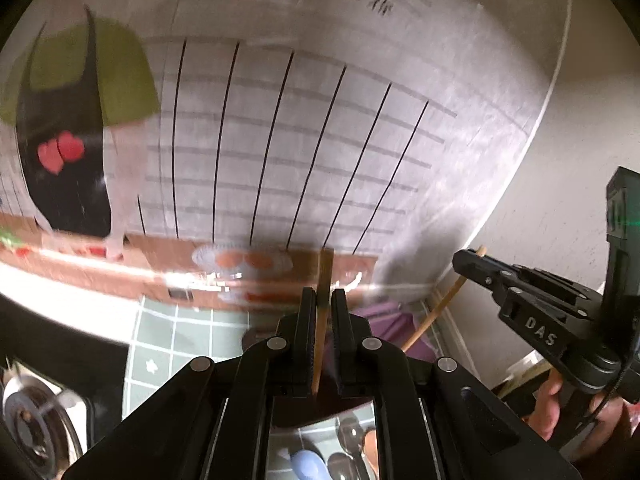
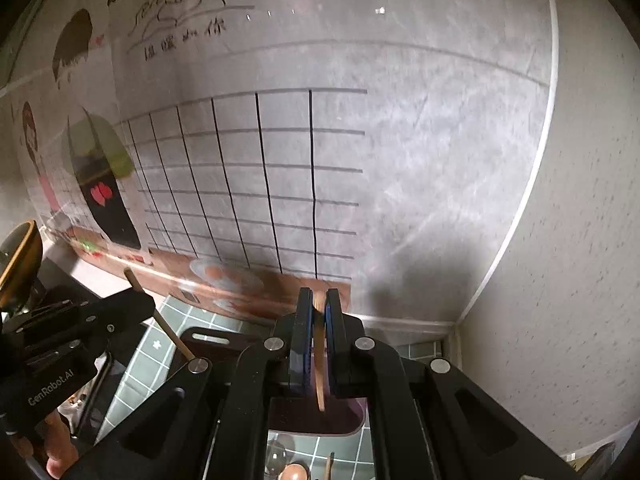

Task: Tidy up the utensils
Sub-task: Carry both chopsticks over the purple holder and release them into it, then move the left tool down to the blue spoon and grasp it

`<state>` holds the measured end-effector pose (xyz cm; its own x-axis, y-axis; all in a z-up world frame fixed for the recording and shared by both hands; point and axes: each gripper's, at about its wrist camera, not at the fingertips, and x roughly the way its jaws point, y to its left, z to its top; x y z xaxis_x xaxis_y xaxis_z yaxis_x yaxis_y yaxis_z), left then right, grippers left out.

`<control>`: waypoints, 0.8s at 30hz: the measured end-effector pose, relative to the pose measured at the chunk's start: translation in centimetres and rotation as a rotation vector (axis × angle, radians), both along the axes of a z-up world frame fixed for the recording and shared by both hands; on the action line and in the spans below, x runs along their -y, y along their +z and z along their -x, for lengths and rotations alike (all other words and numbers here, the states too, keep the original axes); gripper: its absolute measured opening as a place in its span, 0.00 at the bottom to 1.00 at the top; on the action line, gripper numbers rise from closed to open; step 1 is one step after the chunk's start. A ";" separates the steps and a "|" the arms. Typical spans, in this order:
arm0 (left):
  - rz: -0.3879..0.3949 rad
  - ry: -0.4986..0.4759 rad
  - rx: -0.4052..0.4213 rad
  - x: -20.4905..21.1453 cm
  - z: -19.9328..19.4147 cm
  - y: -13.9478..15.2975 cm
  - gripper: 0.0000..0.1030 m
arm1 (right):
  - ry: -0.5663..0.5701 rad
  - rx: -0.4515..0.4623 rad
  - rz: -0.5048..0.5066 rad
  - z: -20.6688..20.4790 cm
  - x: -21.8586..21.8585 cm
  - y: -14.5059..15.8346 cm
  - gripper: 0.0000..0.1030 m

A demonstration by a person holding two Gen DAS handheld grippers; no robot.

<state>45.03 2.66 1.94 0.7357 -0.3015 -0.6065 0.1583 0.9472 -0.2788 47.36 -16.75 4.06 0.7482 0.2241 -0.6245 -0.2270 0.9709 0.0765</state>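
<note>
My left gripper [image 1: 323, 300] is shut on a wooden chopstick [image 1: 320, 336] that stands up between its jaws, raised above the green tiled mat [image 1: 168, 344]. My right gripper [image 2: 319, 300] is shut on a second wooden chopstick [image 2: 319, 360]. In the left wrist view the right gripper [image 1: 466, 258] shows at right with its chopstick [image 1: 434, 314] slanting down. In the right wrist view the left gripper [image 2: 140, 300] shows at left with its chopstick [image 2: 168, 326]. Both hang over a dark purple tray [image 2: 320, 416]. Spoons [image 1: 348, 436] lie on the mat below.
A wall poster with a black grid [image 2: 256, 184] fills the background, close ahead. A white wall corner [image 2: 456, 324] is at right. A stove burner [image 1: 32, 428] sits at the lower left. A brass-rimmed pan [image 2: 20, 256] is at the far left.
</note>
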 end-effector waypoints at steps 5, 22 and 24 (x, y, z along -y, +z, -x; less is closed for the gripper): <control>0.019 0.015 0.016 -0.2 0.6 0.5 0.10 | 0.002 0.020 0.028 0.5 0.0 0.2 0.20; -0.058 0.091 0.037 -1.3 9.6 -1.0 0.30 | -0.101 0.108 0.112 10.0 3.0 0.0 0.51; -0.072 0.087 0.017 -1.1 11.0 -2.1 0.30 | -0.092 0.090 0.109 11.1 3.2 -1.1 0.51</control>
<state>34.02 3.72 -0.11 0.7673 -0.1920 -0.6119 0.0787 0.9751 -0.2072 36.21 -19.96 3.01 0.8164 0.0861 -0.5710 -0.1376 0.9894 -0.0474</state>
